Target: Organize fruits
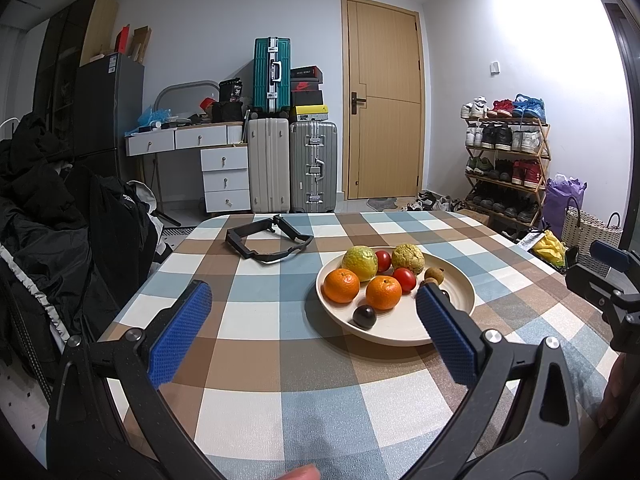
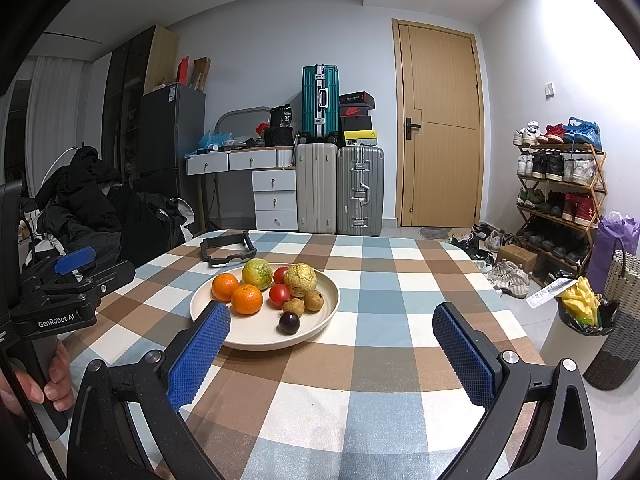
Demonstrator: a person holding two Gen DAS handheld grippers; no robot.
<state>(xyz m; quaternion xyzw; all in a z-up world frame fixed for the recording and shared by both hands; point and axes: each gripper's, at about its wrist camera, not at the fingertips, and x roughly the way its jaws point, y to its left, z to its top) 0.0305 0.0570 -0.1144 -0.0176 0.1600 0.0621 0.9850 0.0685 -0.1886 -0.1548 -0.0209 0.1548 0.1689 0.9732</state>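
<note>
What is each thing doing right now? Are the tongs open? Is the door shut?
left tongs: open, holding nothing
right tongs: open, holding nothing
plate: on the table, full of fruit
dark plum: loose on the plate
door: shut

This is a lived-in home, a small apartment room by the entrance. A wooden door (image 2: 440,128) stands in the far wall, with a shoe rack (image 2: 560,196) full of sneakers beside it and more shoes on the floor. Stacked suitcases (image 2: 340,184) and shoe boxes crowd a white dresser (image 2: 256,184). A dark refrigerator (image 2: 170,132) stands to the left, near a heap of black jackets (image 2: 100,212). A checkered tablecloth (image 2: 360,360) covers the surface.
</note>
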